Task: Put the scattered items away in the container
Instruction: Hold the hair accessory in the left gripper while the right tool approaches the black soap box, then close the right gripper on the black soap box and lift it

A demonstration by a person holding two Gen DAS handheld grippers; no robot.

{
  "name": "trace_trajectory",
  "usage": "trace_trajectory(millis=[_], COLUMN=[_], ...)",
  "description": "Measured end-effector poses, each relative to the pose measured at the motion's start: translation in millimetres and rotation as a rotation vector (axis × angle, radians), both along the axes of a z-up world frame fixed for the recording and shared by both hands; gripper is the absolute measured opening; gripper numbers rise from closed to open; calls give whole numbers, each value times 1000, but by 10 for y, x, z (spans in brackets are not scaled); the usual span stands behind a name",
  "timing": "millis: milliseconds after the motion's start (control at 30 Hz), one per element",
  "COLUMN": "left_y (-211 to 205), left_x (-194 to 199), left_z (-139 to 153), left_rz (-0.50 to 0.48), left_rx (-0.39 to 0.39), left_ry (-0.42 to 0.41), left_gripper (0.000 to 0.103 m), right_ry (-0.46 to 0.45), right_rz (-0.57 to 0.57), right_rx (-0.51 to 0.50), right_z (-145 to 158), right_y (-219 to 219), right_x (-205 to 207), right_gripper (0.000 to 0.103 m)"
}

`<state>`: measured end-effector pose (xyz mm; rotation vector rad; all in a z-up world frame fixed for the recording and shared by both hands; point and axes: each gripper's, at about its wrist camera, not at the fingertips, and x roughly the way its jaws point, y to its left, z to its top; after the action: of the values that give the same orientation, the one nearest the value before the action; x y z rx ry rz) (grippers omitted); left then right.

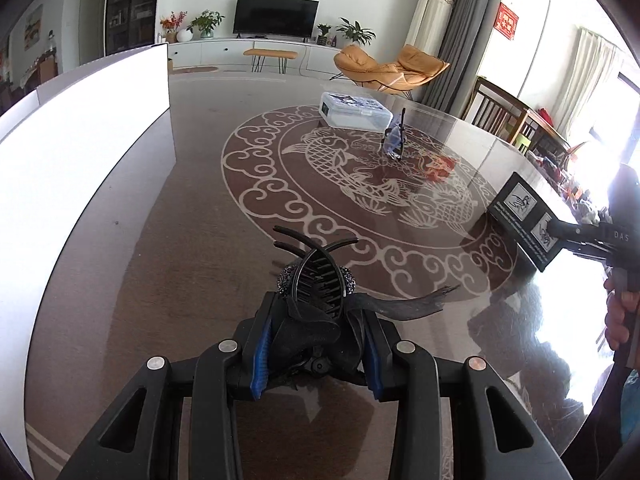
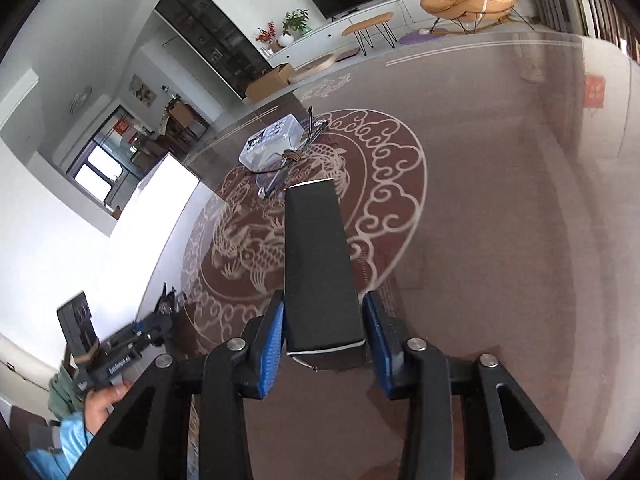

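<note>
My left gripper [image 1: 318,312] is shut on a black hair claw clip [image 1: 316,276] with a dark ribbon trailing to the right, held just above the table. My right gripper [image 2: 325,316] is shut on a long black box [image 2: 318,264]; both blue pads press its near end. In the left wrist view that black box [image 1: 526,222], with white bird drawings on it, is at the right, held by the right gripper [image 1: 576,232]. The white container [image 1: 100,128] stands at the left of the table, and the right wrist view shows the white container [image 2: 160,200] too.
A clear plastic lidded box [image 1: 354,110] sits at the far side of the round patterned table [image 1: 200,240]. A small bundle of dark cord and bluish pieces [image 1: 395,140] lies in front of it. A person's hand [image 2: 100,400] holds the left gripper. Wooden chairs [image 1: 504,112] stand beyond the table's right edge.
</note>
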<state>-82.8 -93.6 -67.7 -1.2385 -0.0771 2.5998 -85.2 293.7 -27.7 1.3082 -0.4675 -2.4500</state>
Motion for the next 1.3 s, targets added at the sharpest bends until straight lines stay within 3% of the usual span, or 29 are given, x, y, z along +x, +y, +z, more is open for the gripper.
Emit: trace_trajectory(millis=[67, 167, 233, 333, 400, 433, 533, 633, 733, 867, 933, 1067, 1167, 1300], left_y=[98, 176, 227, 280, 292, 288, 274, 284, 270, 291, 314, 352, 328, 332], left_x=[7, 0, -5, -17, -19, -24, 5, 26, 24, 17, 15, -2, -40, -53], left_z=[1, -7, -21, -38, -42, -44, -42, -43, -48, -57, -67, -84, -93, -95], left_rz=[-2, -7, -18, -30, -34, -33, -27, -28, -25, -33, -55, -76, -55, -44], left_rx=[-55, -90, -117, -152, -164, -162, -157, -162, -158, -161, -161, -171, -168, -174], left_ry=[9, 15, 14, 10, 10, 9, 10, 10, 10, 7, -3, -23, -39, -42], left_gripper=[39, 49, 64, 69, 71, 71, 71, 71, 71, 75, 86, 97, 103, 103], right_ry=[2, 70, 135, 182, 203, 223, 274, 182, 173, 217, 241, 216, 185, 166], right_rz=[-34, -26, 42, 134, 96, 81, 218, 396, 425, 335, 366, 502, 559, 506], right_rx=[118, 279, 378, 465, 531, 517, 282, 187, 204, 291, 353, 465, 483, 416], right_z=[-48, -59, -32, -43, -22, 33, 238, 172, 92, 68, 67, -62, -228, -312], right_y=[45, -36, -206, -424, -500, -506, -586, -803, -885, -891, -974, -1112, -1154, -1081], right_x=[173, 334, 397, 397, 338, 350, 478, 551, 662, 626, 539, 269, 124, -10], right_gripper=[92, 92, 92, 92, 92, 92, 93, 93, 92, 92, 92, 92, 92, 100])
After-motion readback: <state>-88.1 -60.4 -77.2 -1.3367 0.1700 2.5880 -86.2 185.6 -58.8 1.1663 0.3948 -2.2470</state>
